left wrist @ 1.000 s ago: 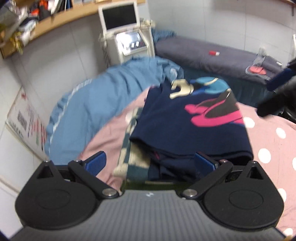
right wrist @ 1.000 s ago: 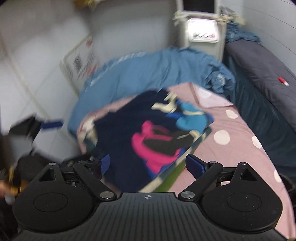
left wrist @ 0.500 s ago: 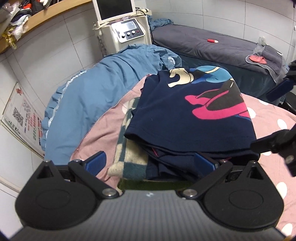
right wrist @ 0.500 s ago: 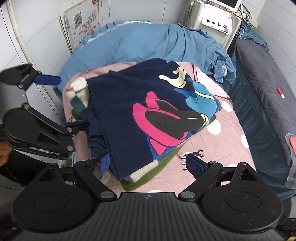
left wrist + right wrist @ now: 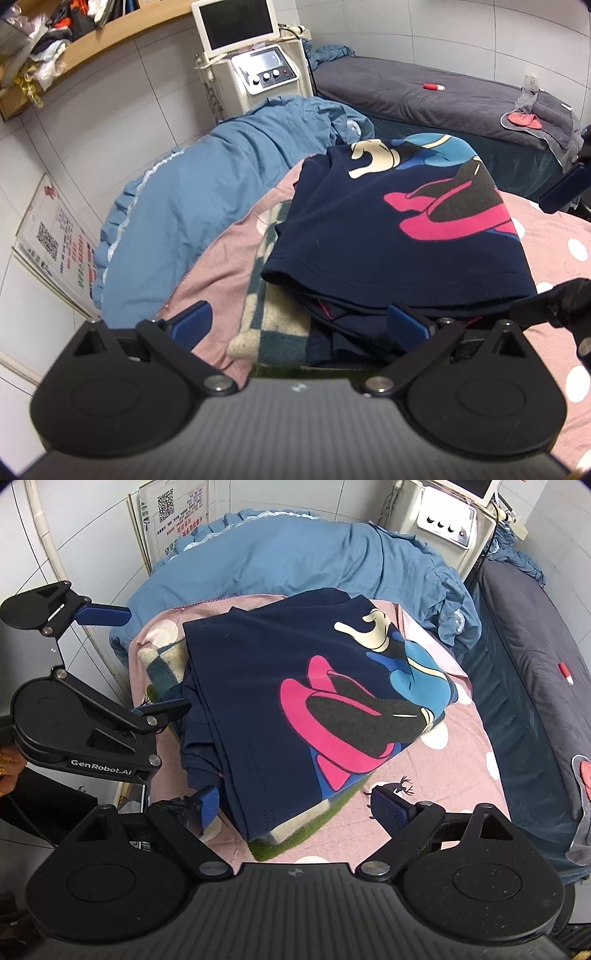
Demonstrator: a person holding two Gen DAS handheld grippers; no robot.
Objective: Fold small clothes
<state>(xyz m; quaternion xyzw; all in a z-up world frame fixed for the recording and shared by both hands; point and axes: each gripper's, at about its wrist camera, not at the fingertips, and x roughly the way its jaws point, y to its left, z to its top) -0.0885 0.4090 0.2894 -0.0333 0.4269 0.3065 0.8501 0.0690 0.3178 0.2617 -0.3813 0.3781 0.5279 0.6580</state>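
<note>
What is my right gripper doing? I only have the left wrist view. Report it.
Observer: The right gripper is open, its fingers straddling the near corner of the folded navy shirt.
Operator: Tell me what lies under that corner.
Observer: A checked blanket with a green edge sticks out beneath it, on the pink dotted sheet.
Operator: Describe the left gripper from that side.
Observer: The left gripper is open; its lower fingertip sits at the shirt's bunched side edge, but I cannot tell if it touches.
</note>
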